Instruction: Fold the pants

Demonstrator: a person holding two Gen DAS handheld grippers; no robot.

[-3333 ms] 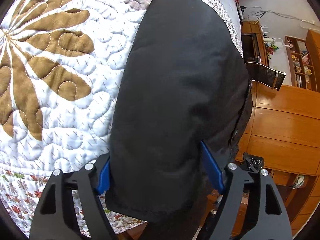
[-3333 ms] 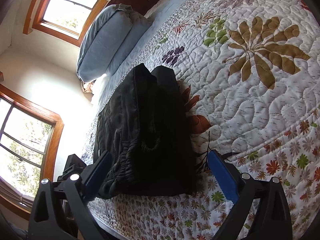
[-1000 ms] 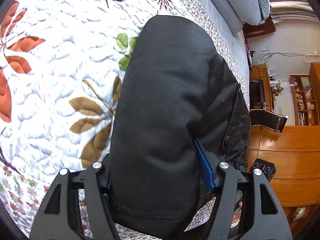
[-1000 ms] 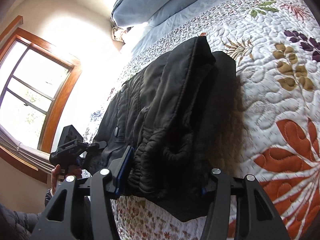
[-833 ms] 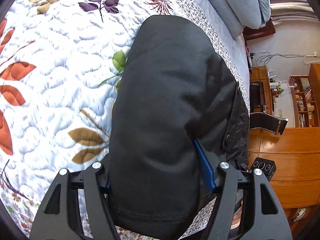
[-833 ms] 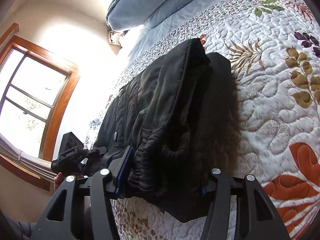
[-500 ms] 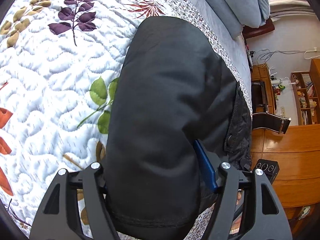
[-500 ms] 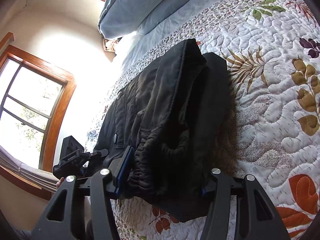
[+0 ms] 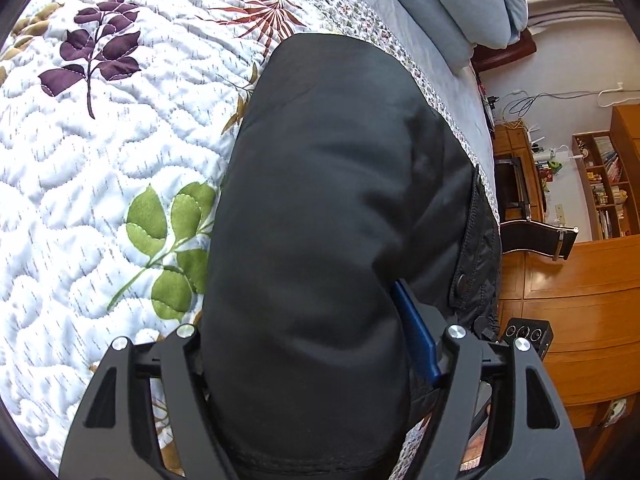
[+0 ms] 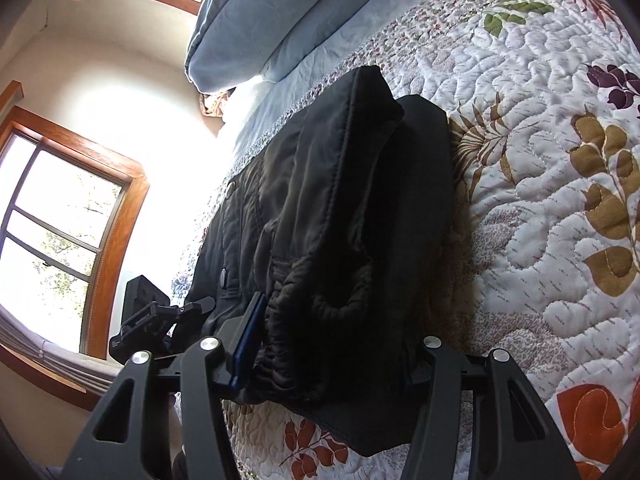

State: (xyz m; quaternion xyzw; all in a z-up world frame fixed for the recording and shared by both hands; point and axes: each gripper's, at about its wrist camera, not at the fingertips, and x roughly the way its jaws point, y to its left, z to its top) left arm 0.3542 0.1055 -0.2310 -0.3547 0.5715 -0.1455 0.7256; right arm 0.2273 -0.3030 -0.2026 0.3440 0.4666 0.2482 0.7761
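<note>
The black pants (image 9: 332, 160) are a thick folded bundle lying on the leaf-patterned quilt (image 9: 100, 160). My left gripper (image 9: 298, 304) straddles the smooth folded end. Its jaws are opening, but fabric still fills the gap and bulges against the blue pad (image 9: 414, 340); the other pad is hidden. At the opposite end, my right gripper (image 10: 340, 320) is shut on the bunched elastic waistband of the pants (image 10: 340, 200), with one blue pad (image 10: 248, 344) pressed into it. The left gripper's body (image 10: 152, 320) shows beyond the bundle's far left edge.
Pale blue pillows (image 10: 260, 12) lie at the head of the bed, just past the bundle. The bed's edge runs along the pants' side nearest a wooden cabinet (image 9: 580, 300) and shelves. A wood-framed window (image 10: 60, 220) is behind.
Both grippers carried the folded pants across the quilt toward the pillows, then stopped. The left jaws have widened slightly around the fabric.
</note>
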